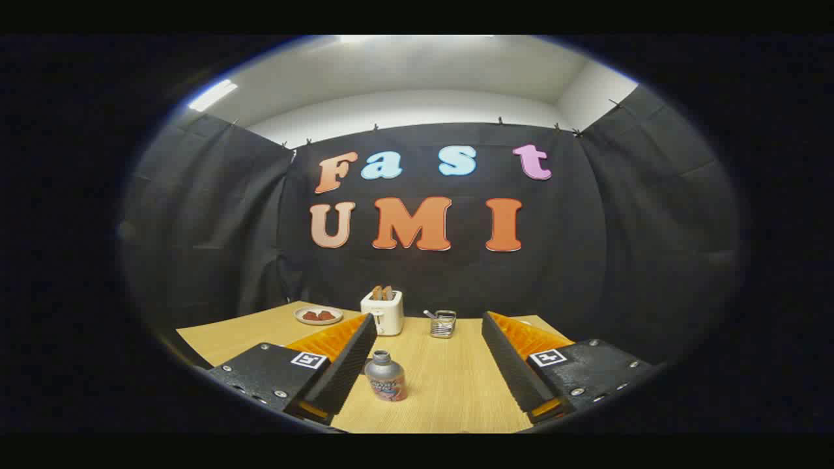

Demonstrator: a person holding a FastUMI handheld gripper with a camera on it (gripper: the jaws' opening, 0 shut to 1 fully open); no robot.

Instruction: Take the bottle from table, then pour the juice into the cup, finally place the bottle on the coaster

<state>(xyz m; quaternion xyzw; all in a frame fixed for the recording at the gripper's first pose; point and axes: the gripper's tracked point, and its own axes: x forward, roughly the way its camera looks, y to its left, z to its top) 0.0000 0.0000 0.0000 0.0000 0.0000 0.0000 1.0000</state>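
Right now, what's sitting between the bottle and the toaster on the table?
Nothing: in the gripper view, bare wooden table runs from the bottle, standing between the open jaws of the gripper, back to the toaster.

Gripper (429,332) fingers (345,365) spread wide apart, nothing held.

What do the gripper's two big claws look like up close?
The gripper has two long wedge-shaped fingers with ribbed, grooved inner faces. Each grows from a flat dark block with small round screws, and each block carries a small square black-and-white marker. No cables show. The fingers stand wide apart.
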